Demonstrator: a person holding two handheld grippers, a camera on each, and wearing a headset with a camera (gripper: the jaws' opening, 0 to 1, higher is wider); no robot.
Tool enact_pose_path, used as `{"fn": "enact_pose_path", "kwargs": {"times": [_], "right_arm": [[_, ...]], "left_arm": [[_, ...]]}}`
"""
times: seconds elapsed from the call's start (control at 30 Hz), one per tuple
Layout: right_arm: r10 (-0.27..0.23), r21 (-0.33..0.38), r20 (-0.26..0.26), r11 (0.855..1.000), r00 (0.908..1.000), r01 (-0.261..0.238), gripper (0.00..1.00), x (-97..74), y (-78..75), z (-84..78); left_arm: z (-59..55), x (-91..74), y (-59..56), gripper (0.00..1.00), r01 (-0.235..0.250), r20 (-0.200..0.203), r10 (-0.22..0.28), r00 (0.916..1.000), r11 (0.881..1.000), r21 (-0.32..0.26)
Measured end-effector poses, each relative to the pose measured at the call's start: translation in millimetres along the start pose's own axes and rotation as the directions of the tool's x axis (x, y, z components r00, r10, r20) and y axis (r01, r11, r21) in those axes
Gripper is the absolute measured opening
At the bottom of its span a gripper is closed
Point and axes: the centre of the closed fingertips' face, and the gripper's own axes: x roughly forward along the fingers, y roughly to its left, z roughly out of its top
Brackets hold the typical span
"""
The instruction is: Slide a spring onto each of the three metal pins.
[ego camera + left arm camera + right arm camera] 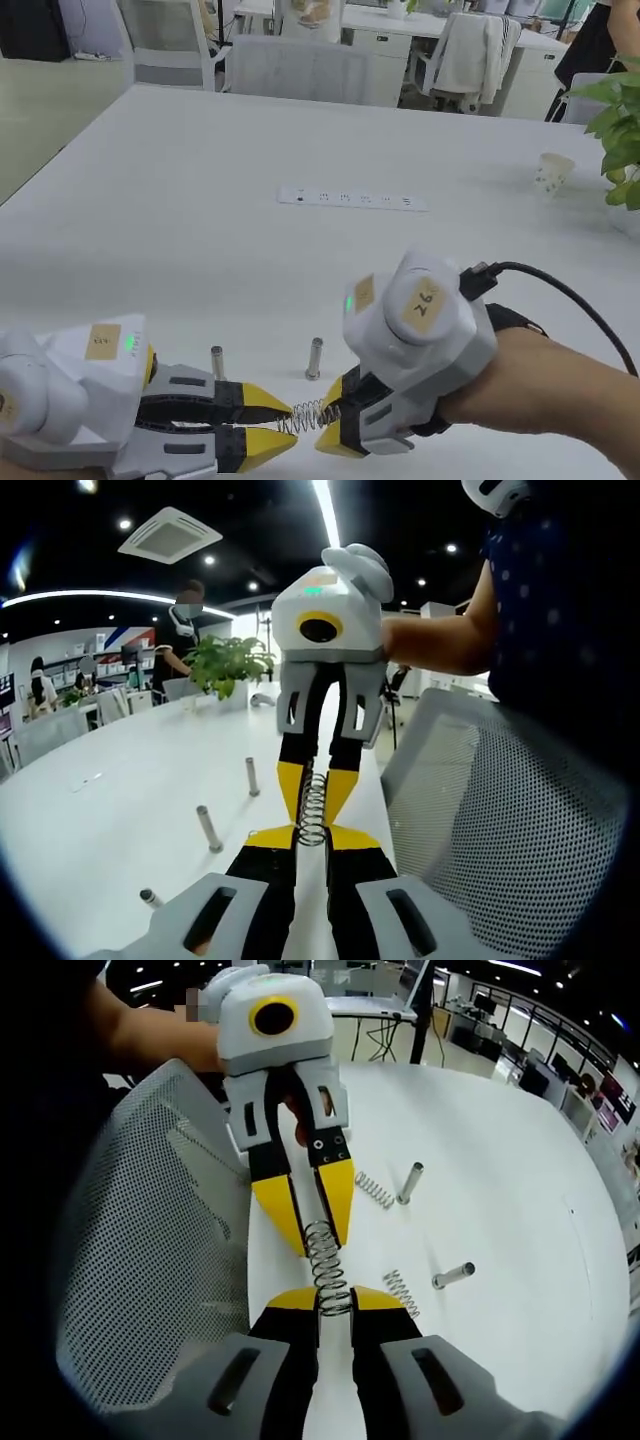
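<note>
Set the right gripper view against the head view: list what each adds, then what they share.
Right gripper view adds two loose springs beside the pins and a mesh chair back. Head view adds a power strip, a paper cup and a plant. Shared: the held spring, gripped at its ends by the left gripper and right gripper, and two pins.

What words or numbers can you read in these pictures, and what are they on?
"26": handwritten on the top sticker of the right gripper.
Side sticker on the same gripper: too blurred to read.
Left sticker on the left gripper: something is written there, too blurred to read.
Paper cup: small printed marks, too small to read.
Power strip: no readable text.
</note>
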Motion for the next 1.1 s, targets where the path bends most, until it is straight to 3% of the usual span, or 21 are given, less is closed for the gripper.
{"fn": "enact_pose_path", "kwargs": {"times": [0.57, 1.1], "right_arm": [[0.023, -0.019, 0.061, 1.0, 0.9979, -0.022, 0.09, -10.1, 10.7, 28.7], [0.031, -0.04, 0.046, 0.999, 0.9985, -0.029, 0.08, -7.3, 11.8, 32.8]], "left_arm": [[-3.7, 3.0, -2.7, 0.02, 0.011, -0.017, -0.011, 0.9998, 1.0, 0.004], [-5.4, 5.0, -2.3, 0.03, 0.016, -0.017, -0.016, 0.9997, 1.0, -0.003]]}}
